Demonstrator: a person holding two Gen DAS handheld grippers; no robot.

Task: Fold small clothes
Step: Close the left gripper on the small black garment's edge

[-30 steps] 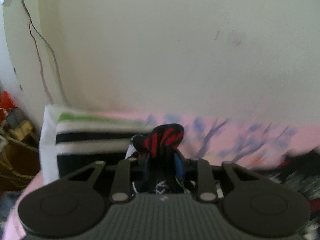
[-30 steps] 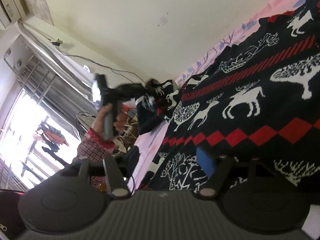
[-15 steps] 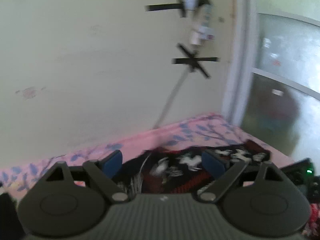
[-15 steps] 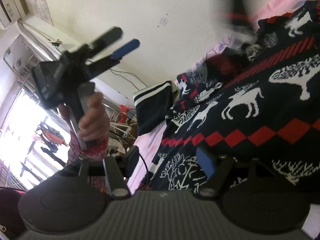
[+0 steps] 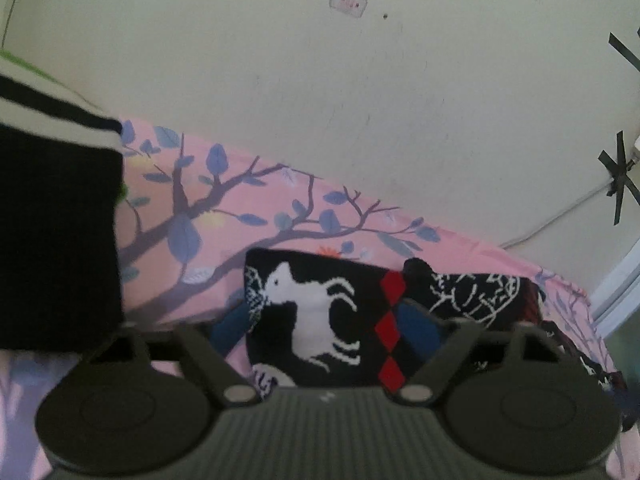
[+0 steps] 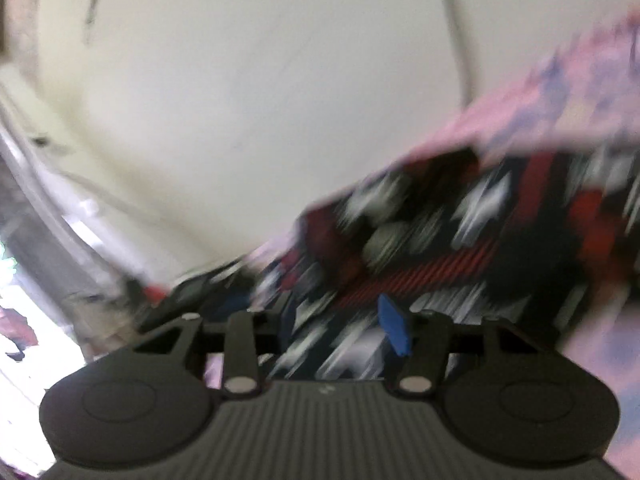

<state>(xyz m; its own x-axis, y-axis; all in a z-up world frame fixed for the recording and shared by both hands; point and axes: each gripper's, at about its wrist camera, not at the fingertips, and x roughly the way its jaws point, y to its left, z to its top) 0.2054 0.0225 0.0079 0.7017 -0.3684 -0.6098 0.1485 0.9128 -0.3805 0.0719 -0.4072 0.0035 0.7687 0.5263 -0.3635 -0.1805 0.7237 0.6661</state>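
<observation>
1. Left wrist view: the left gripper (image 5: pixel 324 322), a black two-finger tool with blue pads, points down at a pink bedsheet printed with purple branches and blue leaves (image 5: pixel 224 200).
2. Its jaws stand about half apart and have just been closing. A folded edge of the black knitted sweater with white deer and red diamonds (image 5: pixel 320 312) lies between the blue pads, which sit at either side of it; whether they press on the cloth I cannot tell.
3. The sweater lies on the sheet, running away to the right along the foot of the cream painted wall (image 5: pixel 360 100).
4. A folded black garment with white, black and green stripes (image 5: pixel 56 220) sits at the left, apart from the sweater.
5. Strips of black tape (image 5: pixel 618 176) hold a thin white cable (image 5: pixel 552 220) to the wall at the right.
6. Right wrist view: the picture is heavily smeared. The right gripper (image 6: pixel 340 328) hovers over the same sweater (image 6: pixel 460 248), which spreads across the sheet (image 6: pixel 560 92) towards the right.
7. Its jaws are partly open and have just been closing; patterned cloth shows in the gap between the fingers, but the blur hides whether anything is gripped.
</observation>
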